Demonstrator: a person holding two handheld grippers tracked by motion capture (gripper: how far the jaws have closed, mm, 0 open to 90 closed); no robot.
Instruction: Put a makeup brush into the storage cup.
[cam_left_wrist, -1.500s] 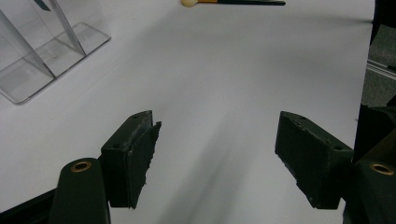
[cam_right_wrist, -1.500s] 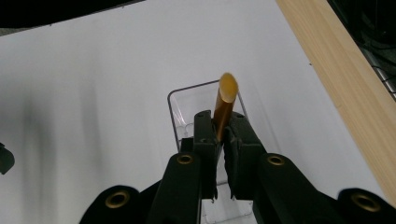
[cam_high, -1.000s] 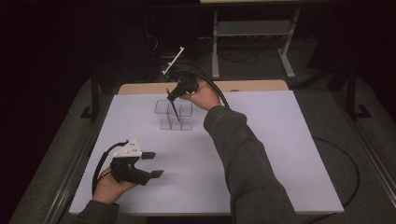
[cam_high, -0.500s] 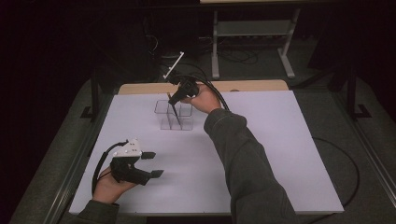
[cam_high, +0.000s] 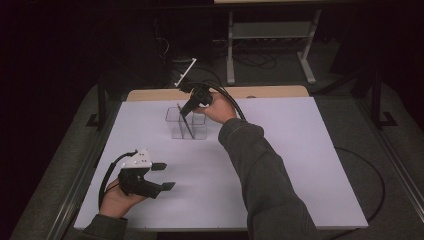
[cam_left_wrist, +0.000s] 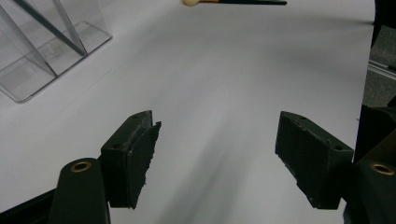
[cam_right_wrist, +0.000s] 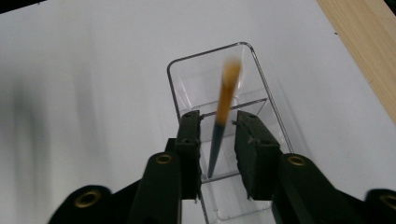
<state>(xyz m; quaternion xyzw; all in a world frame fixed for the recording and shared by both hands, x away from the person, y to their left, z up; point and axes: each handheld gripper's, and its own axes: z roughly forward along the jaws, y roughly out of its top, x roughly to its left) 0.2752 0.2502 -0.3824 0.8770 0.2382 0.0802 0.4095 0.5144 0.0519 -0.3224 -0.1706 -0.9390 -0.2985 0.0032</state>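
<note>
White counter (cam_high: 280, 165) in a dark room: brush released over the organiser.
High view: right tool (cam_high: 189, 107) over the clear organiser (cam_high: 186, 125); left tool (cam_high: 162, 176) rests open. Right gripper view: its jaws have just been opening, and the brush (cam_right_wrist: 223, 109) slips free between them into a compartment.

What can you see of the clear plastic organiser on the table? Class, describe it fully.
The clear plastic organiser is a see-through, rounded-corner box split by thin walls into compartments, open at the top. It stands upright on the white table, near its far edge. A slim brush with an orange-brown and dark handle leans inside one compartment, blurred. The right gripper hangs just above it; its jaws have just been opening and flank the brush without pressing it.
</note>
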